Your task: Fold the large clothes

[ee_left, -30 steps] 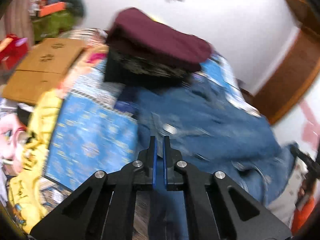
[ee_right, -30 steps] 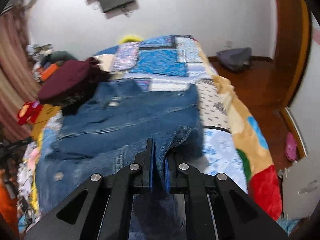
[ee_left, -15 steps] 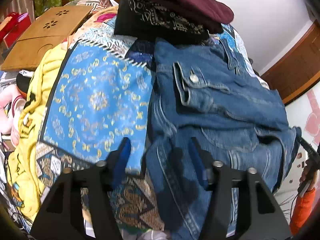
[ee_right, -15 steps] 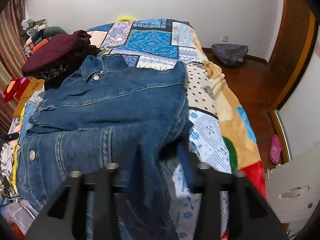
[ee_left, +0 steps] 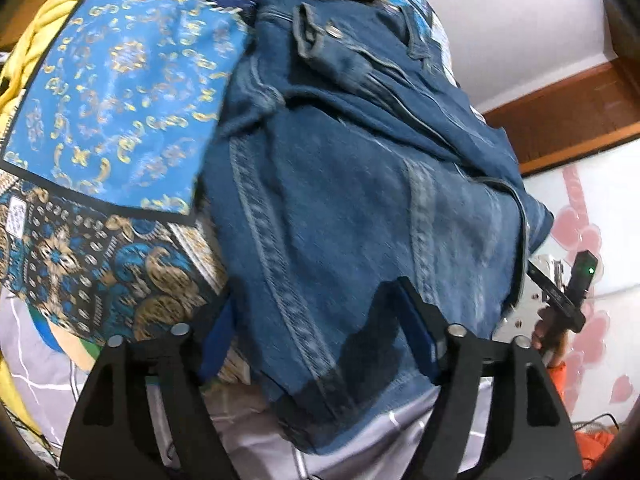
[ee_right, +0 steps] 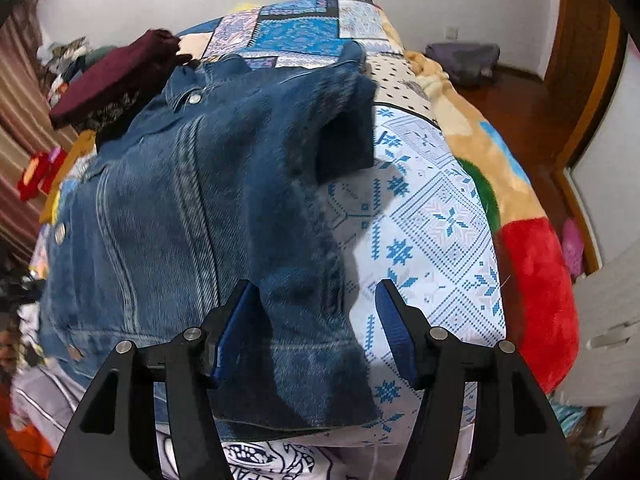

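Observation:
A blue denim jacket (ee_left: 360, 184) lies partly folded on the bed, collar at the far end; it also shows in the right wrist view (ee_right: 192, 200). My left gripper (ee_left: 316, 320) is open, low over the jacket's near hem at its left corner. My right gripper (ee_right: 316, 312) is open over the hem at the jacket's right corner. Neither holds cloth. The jacket's right sleeve (ee_right: 344, 120) is folded in over the body.
The bed has a patchwork quilt (ee_right: 424, 216) with a blue patterned panel (ee_left: 120, 80). A maroon garment pile (ee_right: 108, 76) sits by the collar. A red and tan blanket (ee_right: 532, 264) hangs off the right side. The wooden floor (ee_right: 532, 92) and a grey bag (ee_right: 464, 56) lie beyond.
Both grippers were shut on the denim one second ago. They have opened, let the hem down onto the bed, and drawn back to the near edge.

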The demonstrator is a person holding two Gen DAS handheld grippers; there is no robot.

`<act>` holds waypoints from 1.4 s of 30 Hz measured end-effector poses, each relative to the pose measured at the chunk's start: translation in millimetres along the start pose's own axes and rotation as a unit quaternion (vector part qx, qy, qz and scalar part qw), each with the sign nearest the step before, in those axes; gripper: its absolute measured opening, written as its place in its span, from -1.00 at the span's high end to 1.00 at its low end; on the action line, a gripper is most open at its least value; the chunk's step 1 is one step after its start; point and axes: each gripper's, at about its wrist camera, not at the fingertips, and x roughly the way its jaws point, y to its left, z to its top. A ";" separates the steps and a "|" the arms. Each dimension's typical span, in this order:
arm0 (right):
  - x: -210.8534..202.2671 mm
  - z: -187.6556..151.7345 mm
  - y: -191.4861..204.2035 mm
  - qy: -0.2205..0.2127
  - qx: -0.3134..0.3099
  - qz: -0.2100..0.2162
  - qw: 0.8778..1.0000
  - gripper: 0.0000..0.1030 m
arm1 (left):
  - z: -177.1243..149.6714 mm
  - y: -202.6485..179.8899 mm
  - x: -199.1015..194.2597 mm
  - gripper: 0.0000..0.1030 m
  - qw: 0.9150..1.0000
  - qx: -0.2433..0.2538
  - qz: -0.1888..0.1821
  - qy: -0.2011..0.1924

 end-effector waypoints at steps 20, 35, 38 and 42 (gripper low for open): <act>-61.9 52.5 42.0 -0.120 -0.035 0.074 0.989 0.78 | 84.8 -85.6 -67.0 0.75 0.981 0.103 0.037 -0.163; -8.3 61.3 16.3 -0.083 0.004 0.023 0.996 0.78 | 110.5 -10.9 -16.1 0.07 0.985 0.018 0.118 -0.124; -14.6 61.7 18.5 -0.067 -0.013 0.014 0.998 0.51 | 98.6 -8.3 -34.6 -0.28 0.983 0.012 0.125 -0.136; -21.6 54.2 11.7 -0.069 -0.005 0.005 0.998 -0.01 | 82.6 -7.4 -50.4 -0.35 0.985 0.003 0.107 -0.135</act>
